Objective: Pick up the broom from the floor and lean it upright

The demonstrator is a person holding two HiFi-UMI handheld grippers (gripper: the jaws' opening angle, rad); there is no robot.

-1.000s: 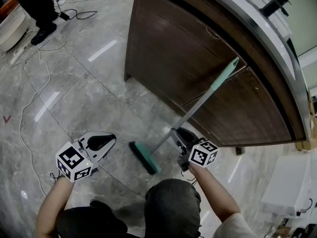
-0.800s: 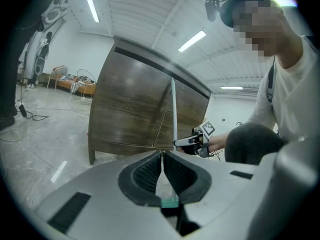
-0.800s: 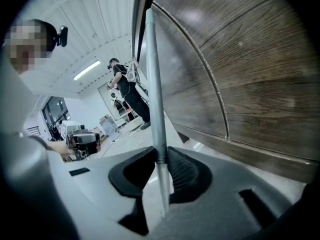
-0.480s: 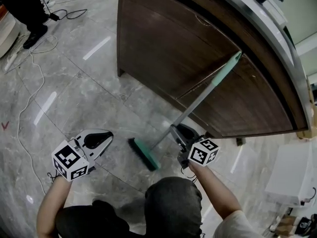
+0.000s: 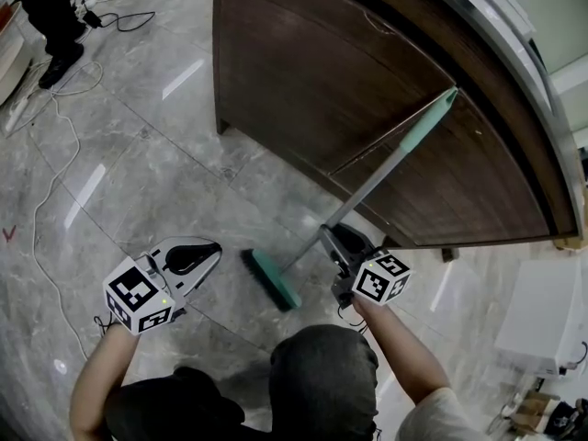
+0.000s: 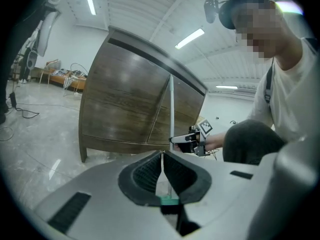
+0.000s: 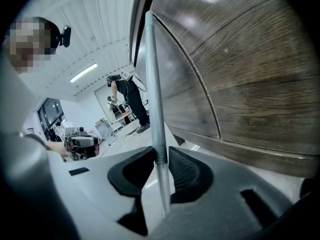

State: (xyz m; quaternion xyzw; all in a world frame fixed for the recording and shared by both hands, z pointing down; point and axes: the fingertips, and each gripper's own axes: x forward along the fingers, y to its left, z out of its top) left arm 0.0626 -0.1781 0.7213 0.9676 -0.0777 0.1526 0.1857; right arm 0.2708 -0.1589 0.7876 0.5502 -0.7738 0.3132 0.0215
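Floor (image 5: 138,173): glossy grey marble.
Left gripper (image 5: 214,251): pinched together, empty.
Right gripper (image 5: 327,238): clasping broom (image 5: 377,173) against far cabinet (image 5: 303,72), jaws just easing wider.

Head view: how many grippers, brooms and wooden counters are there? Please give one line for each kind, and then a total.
grippers: 2 (left gripper, right gripper)
broom: 1
wooden counter: 1
total: 4

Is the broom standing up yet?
Nearly. The broom already leans upright against the wooden counter, brush on the floor. The right gripper grips its handle, jaws just easing open. The left gripper is shut, empty. Left to do: let go and back away.
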